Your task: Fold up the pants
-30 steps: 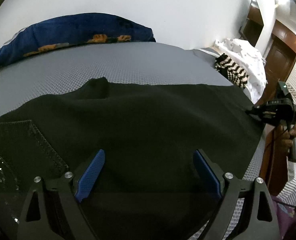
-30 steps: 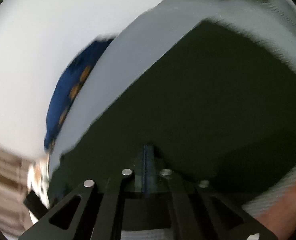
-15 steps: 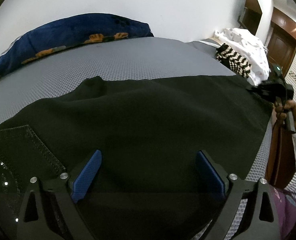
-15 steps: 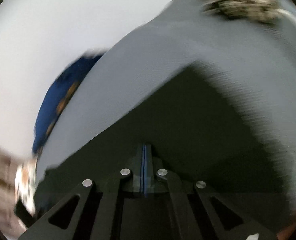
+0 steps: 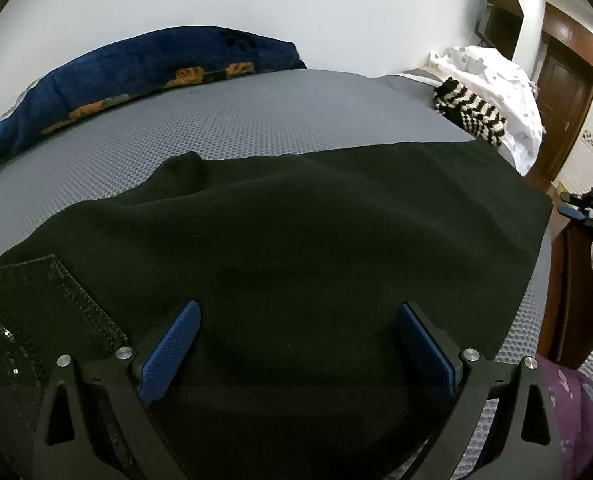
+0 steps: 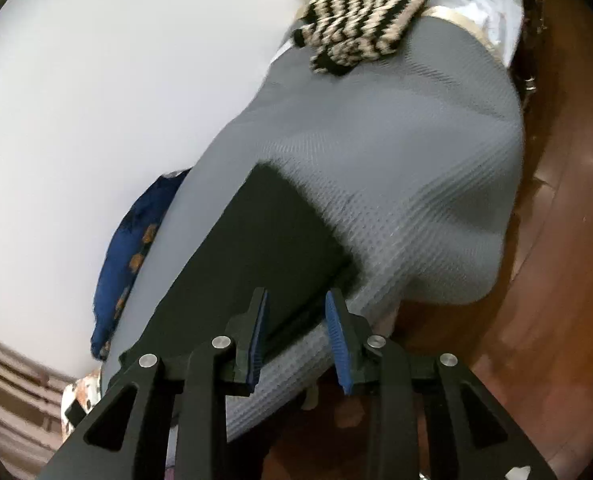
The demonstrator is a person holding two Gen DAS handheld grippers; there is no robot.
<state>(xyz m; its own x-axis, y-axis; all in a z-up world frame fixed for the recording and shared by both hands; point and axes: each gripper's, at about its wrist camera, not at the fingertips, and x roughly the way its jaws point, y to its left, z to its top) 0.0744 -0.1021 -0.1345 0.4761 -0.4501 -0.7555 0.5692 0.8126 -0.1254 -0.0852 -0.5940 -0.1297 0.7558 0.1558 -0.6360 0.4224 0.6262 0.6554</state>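
The black pants lie flat across the grey bed, with a stitched back pocket at the near left. My left gripper is open and empty just above the near part of the pants. My right gripper is open, pulled back off the bed's end, with the hem end of the pants just beyond its fingertips. It also shows in the left wrist view, past the right end of the pants.
A blue pillow lies along the far wall. A striped knit item and white cloth sit at the far right corner. The grey mattress ends over a wooden floor.
My right gripper has opened, let go of the pants' end and drawn back off the bed's edge. The left gripper has stayed open over the pants.
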